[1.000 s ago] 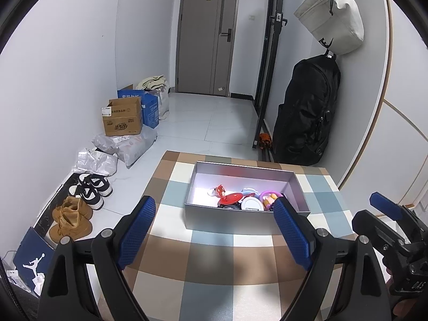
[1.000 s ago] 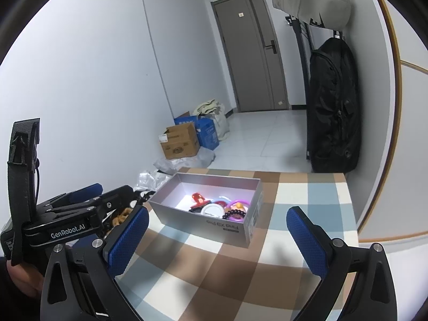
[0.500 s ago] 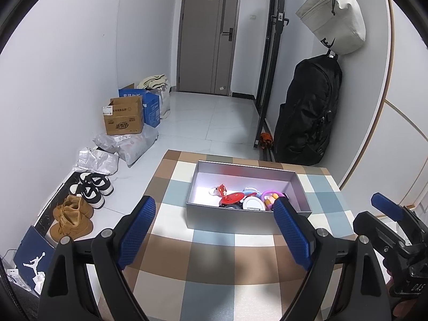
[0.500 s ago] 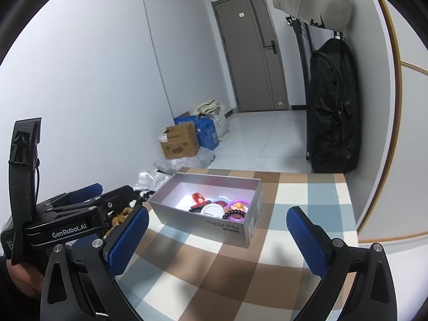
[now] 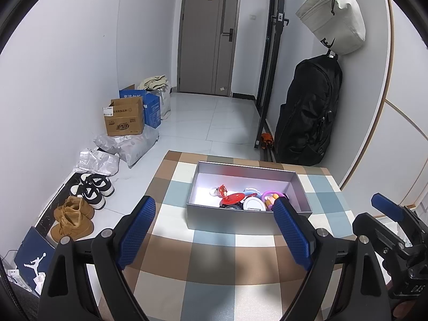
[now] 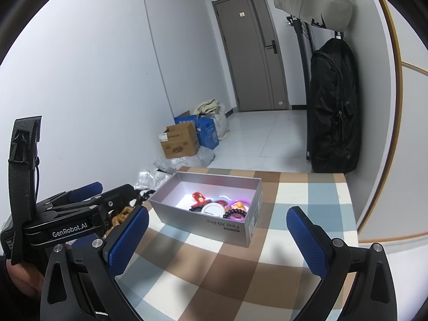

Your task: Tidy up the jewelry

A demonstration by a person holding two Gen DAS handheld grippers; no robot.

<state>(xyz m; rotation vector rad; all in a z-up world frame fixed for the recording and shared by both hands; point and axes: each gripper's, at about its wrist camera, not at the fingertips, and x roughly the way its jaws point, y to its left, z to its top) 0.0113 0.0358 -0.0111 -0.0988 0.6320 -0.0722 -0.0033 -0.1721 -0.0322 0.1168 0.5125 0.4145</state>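
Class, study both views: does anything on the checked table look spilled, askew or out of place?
Nothing stands out. The grey box sits flat on the checked tablecloth, with the jewelry all heaped inside it at one end.

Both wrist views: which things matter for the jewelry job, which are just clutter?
Job:
- grey box on the checked tablecloth
- trinkets in it: red piece, white round case, purple ring, dark bead bracelet
- left gripper, right gripper, both open, empty

Clutter:
- cardboard box
- shoes
- black backpack
- beige bag
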